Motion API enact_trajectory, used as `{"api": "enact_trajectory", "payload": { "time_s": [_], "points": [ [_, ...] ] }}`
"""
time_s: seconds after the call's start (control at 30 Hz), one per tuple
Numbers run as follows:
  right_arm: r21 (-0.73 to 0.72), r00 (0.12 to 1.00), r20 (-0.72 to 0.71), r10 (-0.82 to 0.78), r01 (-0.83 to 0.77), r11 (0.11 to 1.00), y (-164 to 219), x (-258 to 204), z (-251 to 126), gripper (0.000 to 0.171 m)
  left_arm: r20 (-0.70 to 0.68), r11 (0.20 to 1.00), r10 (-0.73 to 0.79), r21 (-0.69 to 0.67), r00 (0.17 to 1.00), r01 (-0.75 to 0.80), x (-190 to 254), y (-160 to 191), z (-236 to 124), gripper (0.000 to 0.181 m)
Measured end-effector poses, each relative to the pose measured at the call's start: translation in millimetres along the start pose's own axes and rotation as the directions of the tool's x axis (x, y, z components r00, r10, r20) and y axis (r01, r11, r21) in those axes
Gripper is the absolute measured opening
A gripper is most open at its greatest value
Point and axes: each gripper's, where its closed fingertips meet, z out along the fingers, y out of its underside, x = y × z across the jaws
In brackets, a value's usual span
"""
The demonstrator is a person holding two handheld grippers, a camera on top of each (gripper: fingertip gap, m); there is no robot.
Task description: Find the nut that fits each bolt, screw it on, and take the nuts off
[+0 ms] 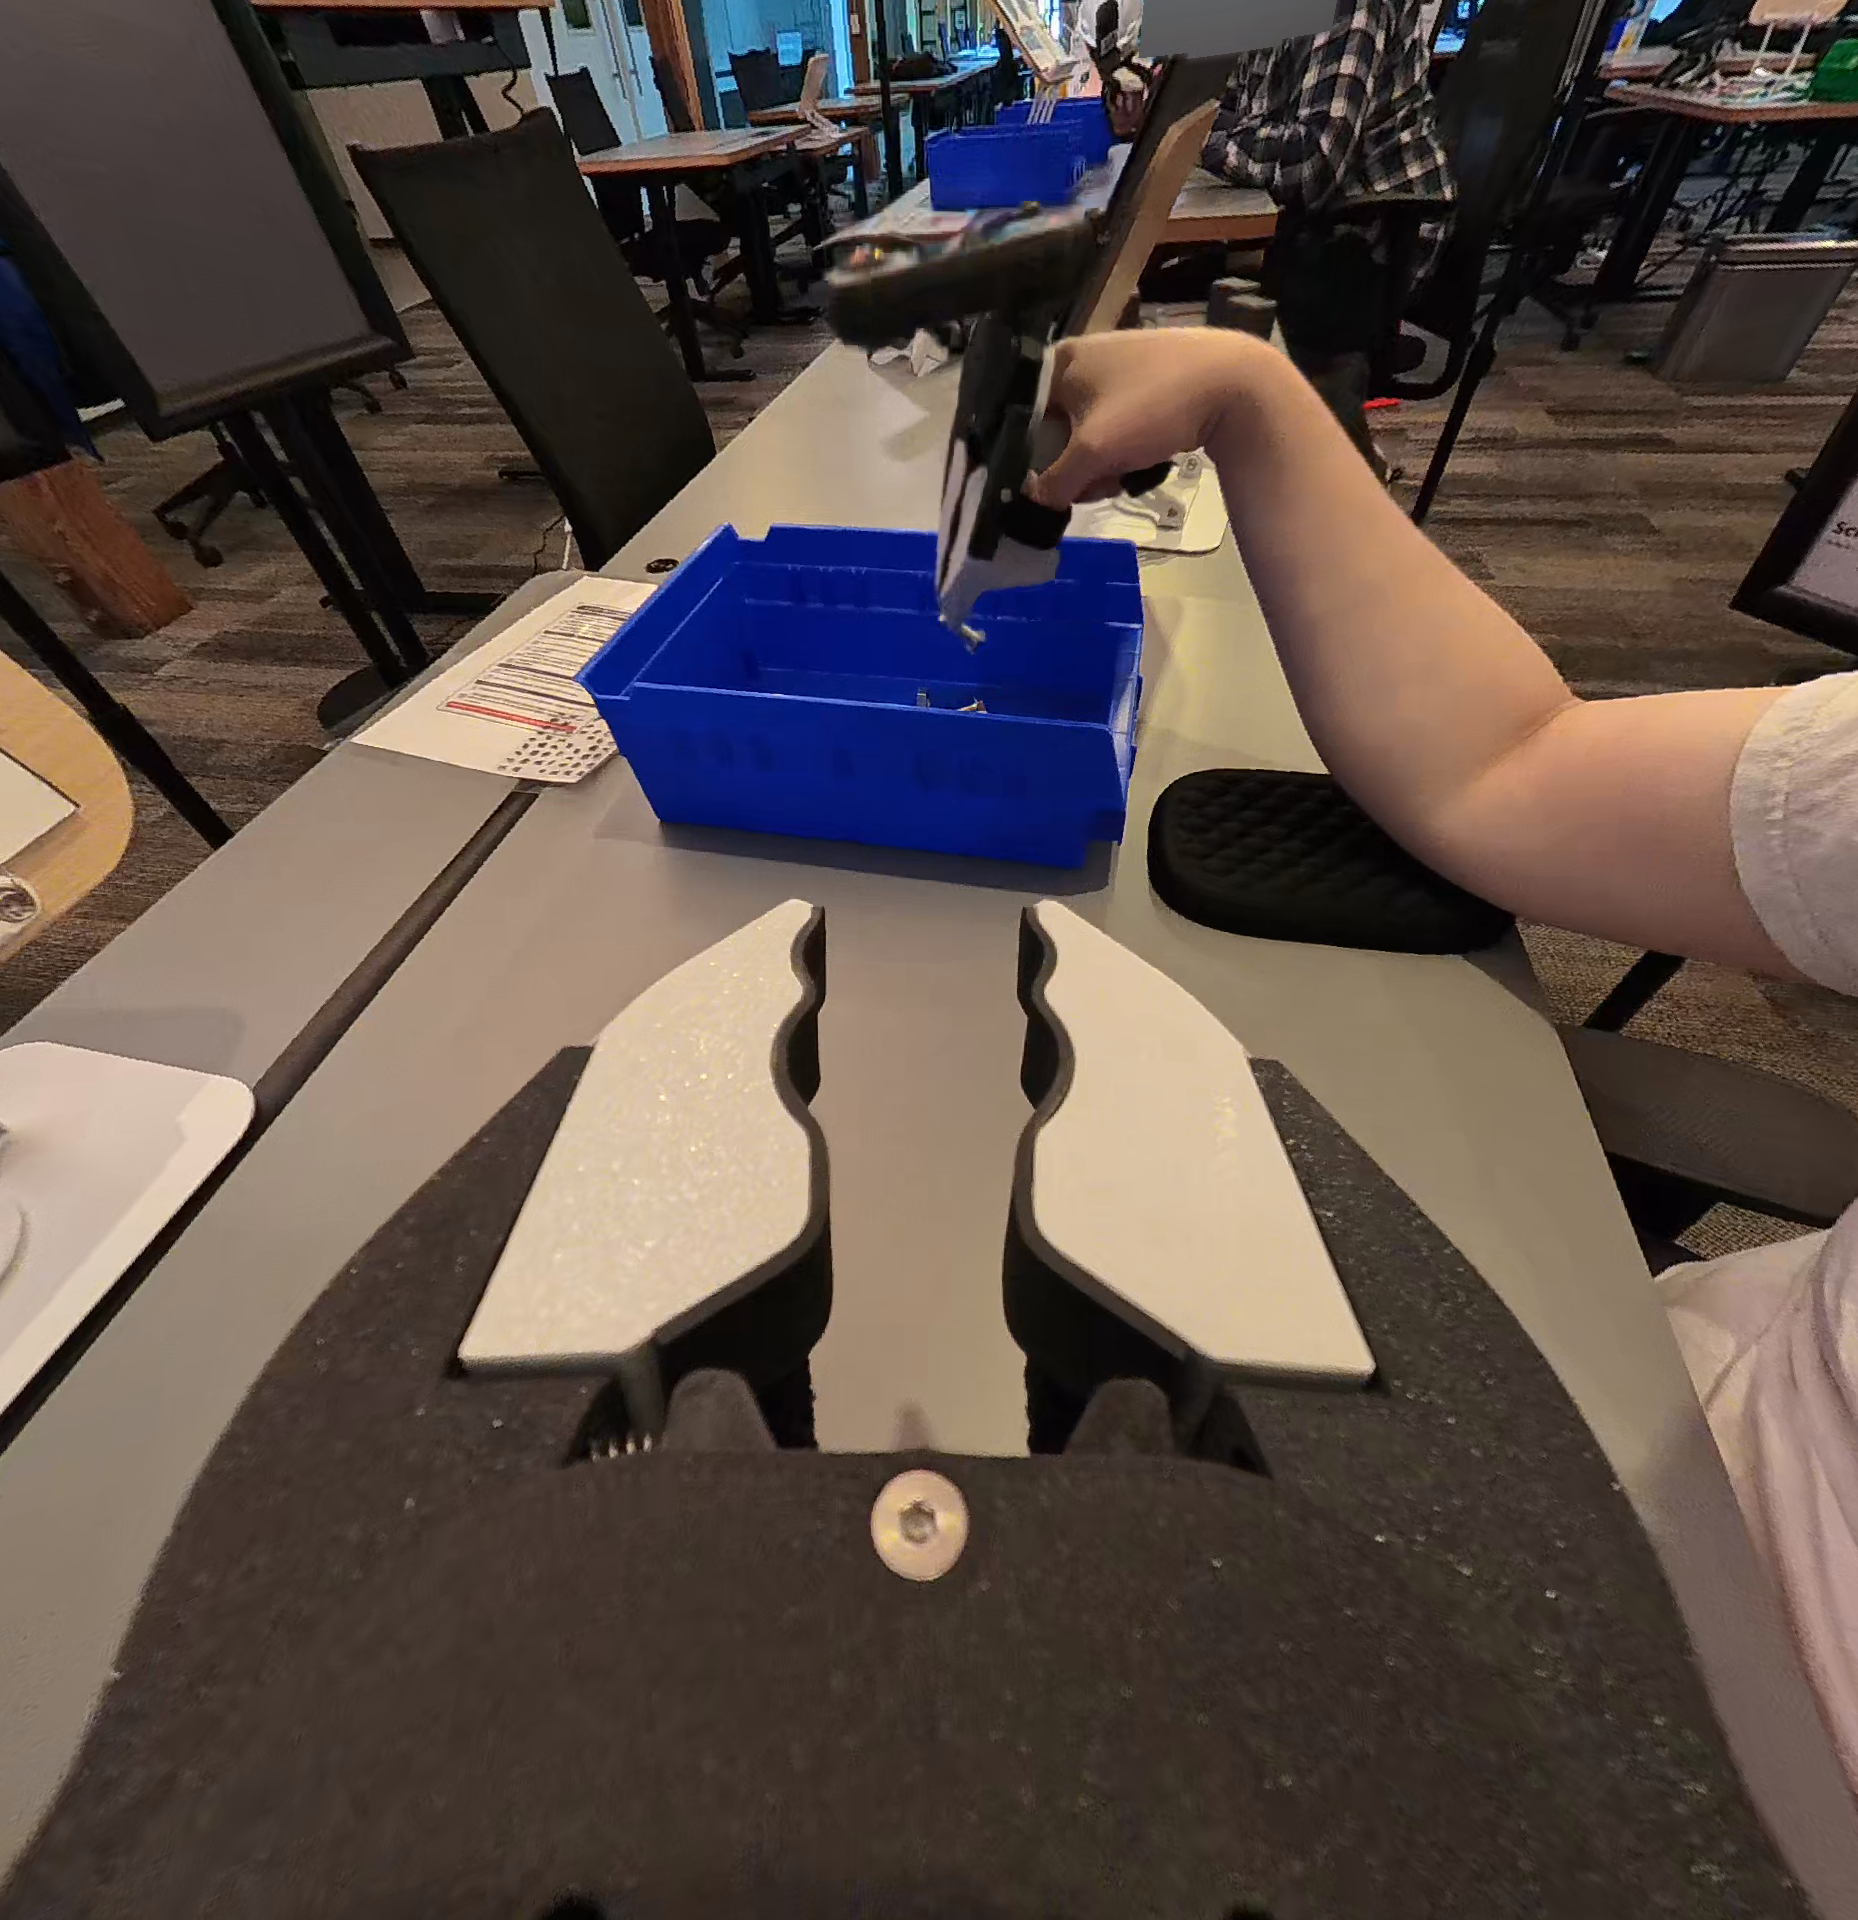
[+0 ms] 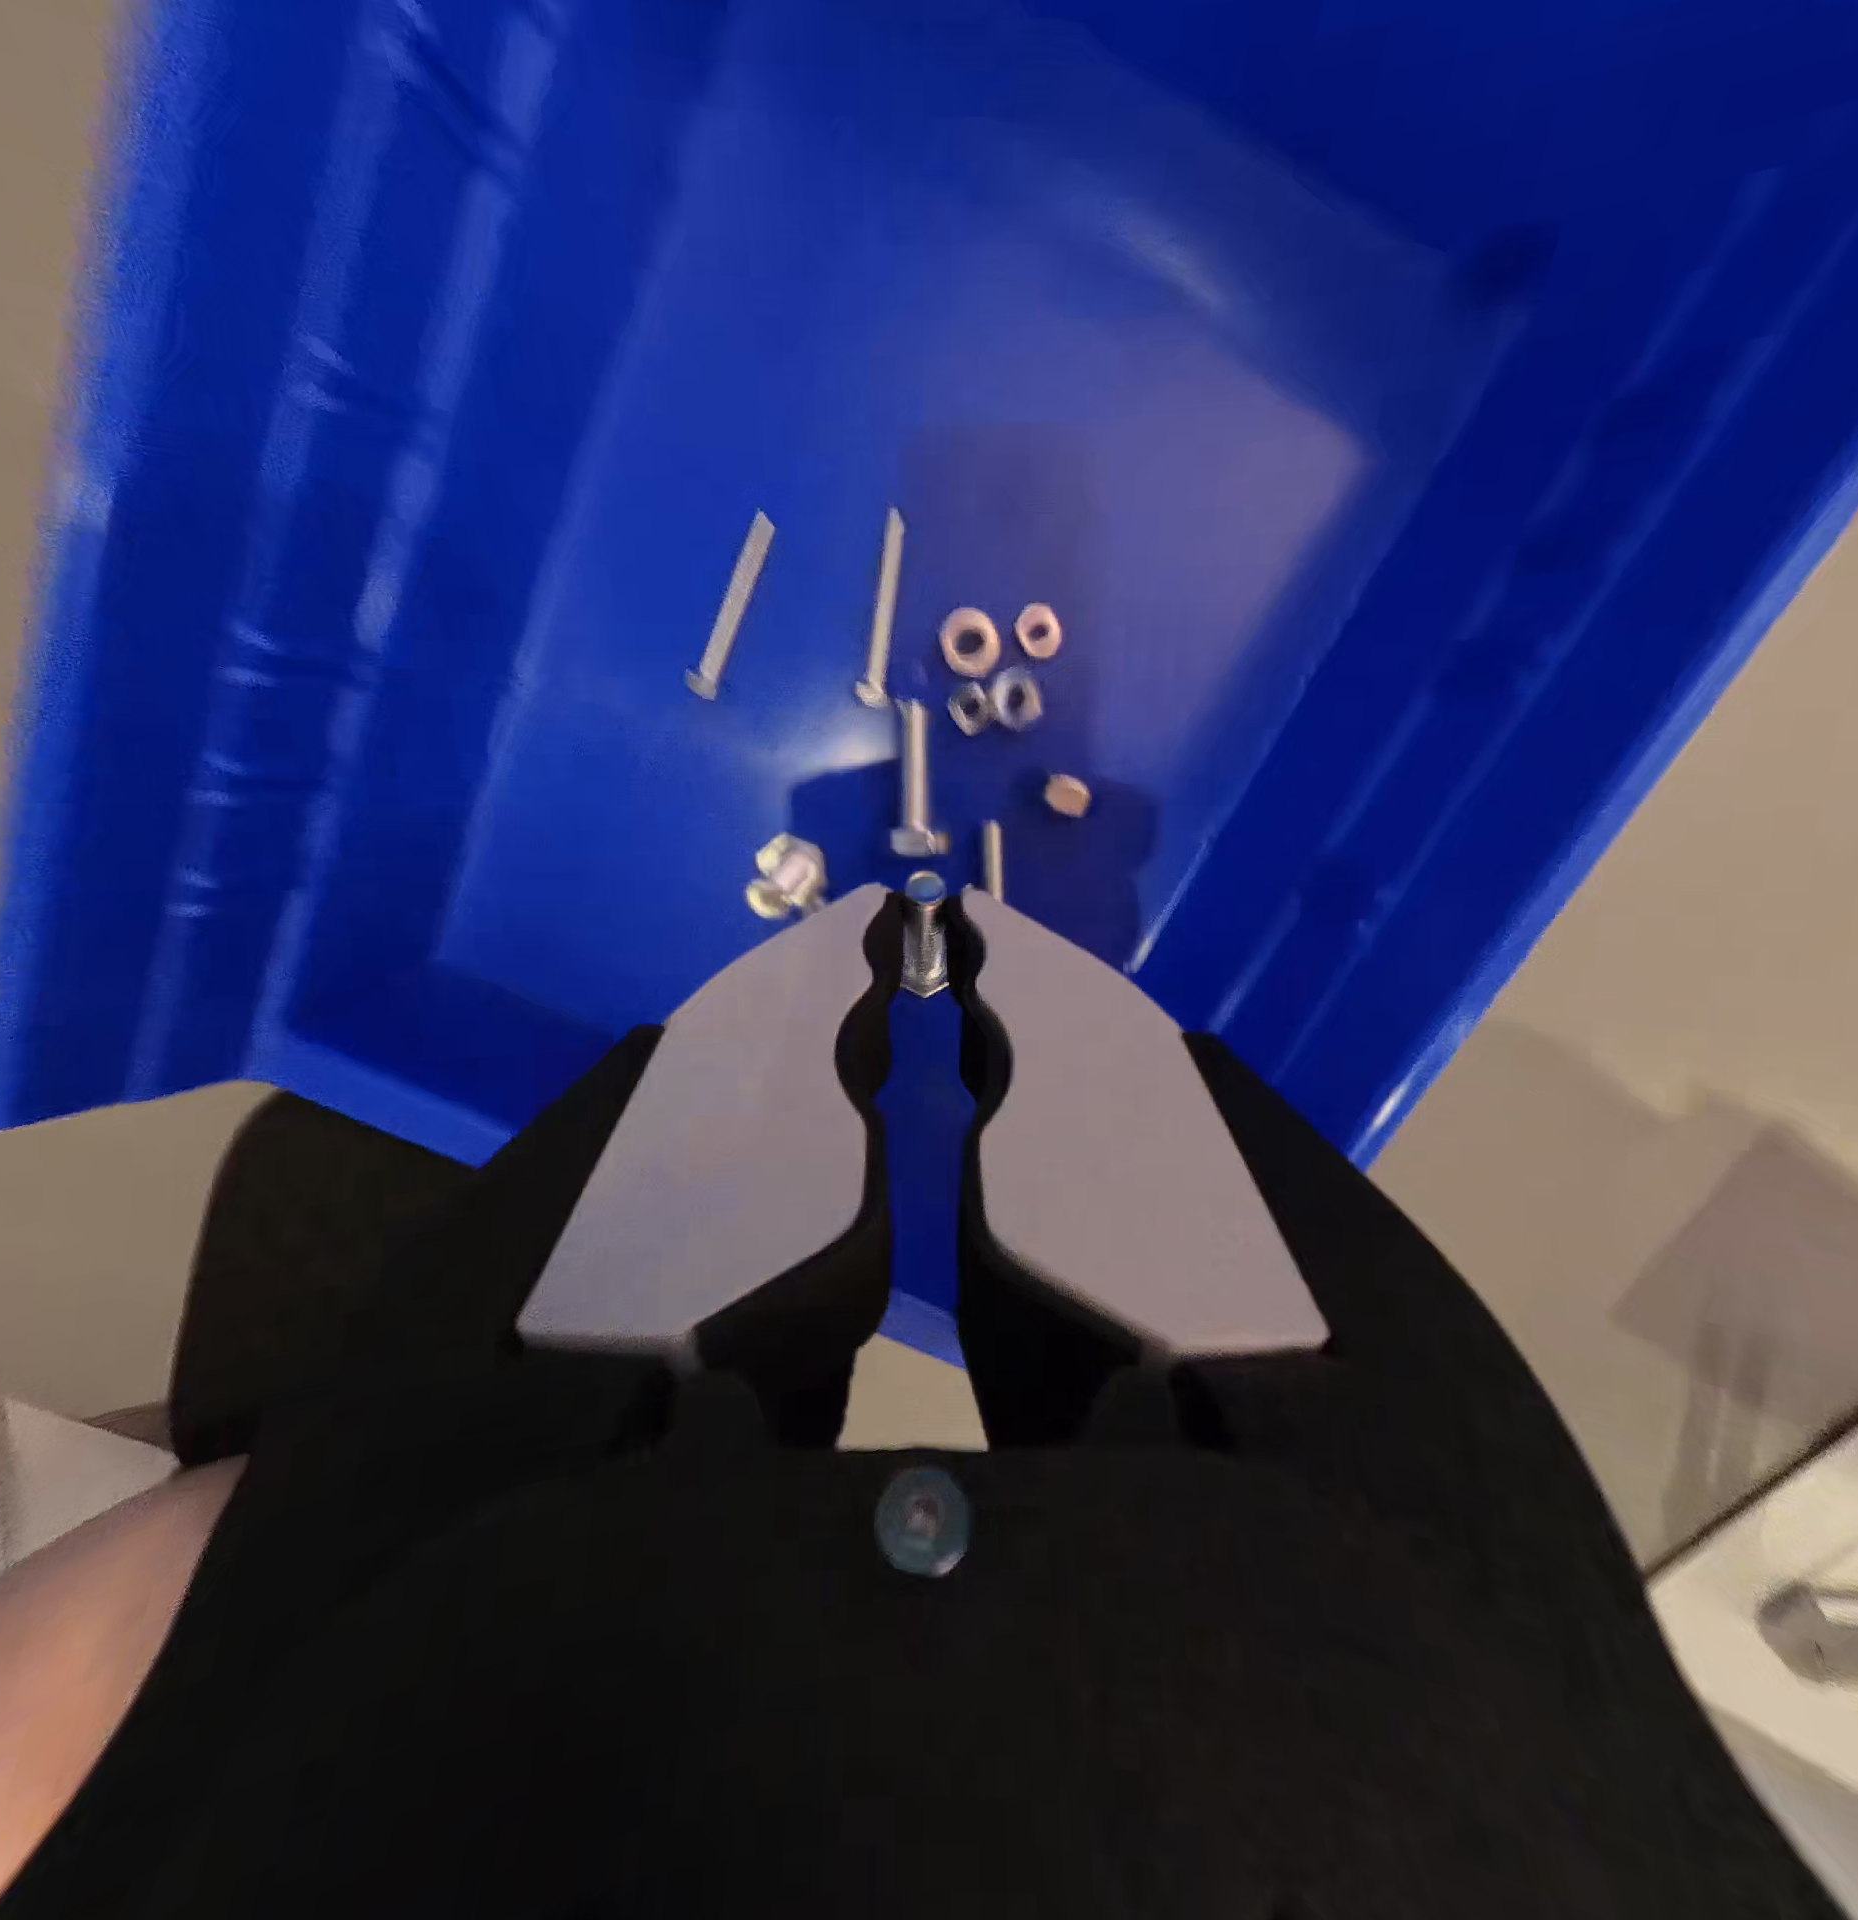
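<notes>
A blue bin [image 1: 863,769] stands on the grey table, also seen from above in the right wrist view [image 2: 1008,312]. Several loose bolts [image 2: 733,608] and nuts [image 2: 972,639] lie on its floor. My right gripper [image 2: 923,914] is shut on a short silver bolt [image 2: 922,945] and holds it above the bin; it shows in the left wrist view [image 1: 961,623] pointing down over the bin. My left gripper [image 1: 922,925] is open and empty, low over the table in front of the bin.
A black wrist pad [image 1: 1309,862] lies right of the bin and a printed sheet [image 1: 535,686] left of it. A white stand base [image 1: 83,1195] sits at the left table edge. Chairs, desks and another blue bin [image 1: 1008,156] stand behind. The tips of one gripper are about 40 cm away from the tips of the other.
</notes>
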Motion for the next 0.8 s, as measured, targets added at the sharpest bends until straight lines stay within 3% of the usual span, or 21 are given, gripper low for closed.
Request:
{"api": "enact_trajectory", "payload": {
  "time_s": [0.1,0.27,0.43,0.57,0.8],
  "points": [
    [-0.137,0.999,0.048,0.014,-0.007,0.991,23,-2,19,0.008,0.002,1.000,0.005,-0.011,1.000,-0.004,-1,2,0,0.034],
    [-0.289,0.999,0.003,0.042,-0.039,0.957,48,12,37,0.008,-0.014,0.999,0.000,-0.036,1.000,-0.001,2,8,5,0.033],
    [-0.191,0.998,0.032,0.058,-0.051,0.980,31,9,35,0.019,-0.015,0.998,0.034,-0.058,0.999,-0.035,6,10,6,0.033],
    [-0.093,0.992,0.108,-0.069,0.079,0.993,18,-15,22,0.022,-0.021,0.998,0.035,-0.056,0.999,-0.036,8,9,6,0.032],
    [-0.205,0.975,0.174,-0.136,0.171,0.964,37,-30,36,0.021,-0.031,0.997,0.045,-0.067,0.999,-0.047,11,10,6,0.031]
  ]
}}
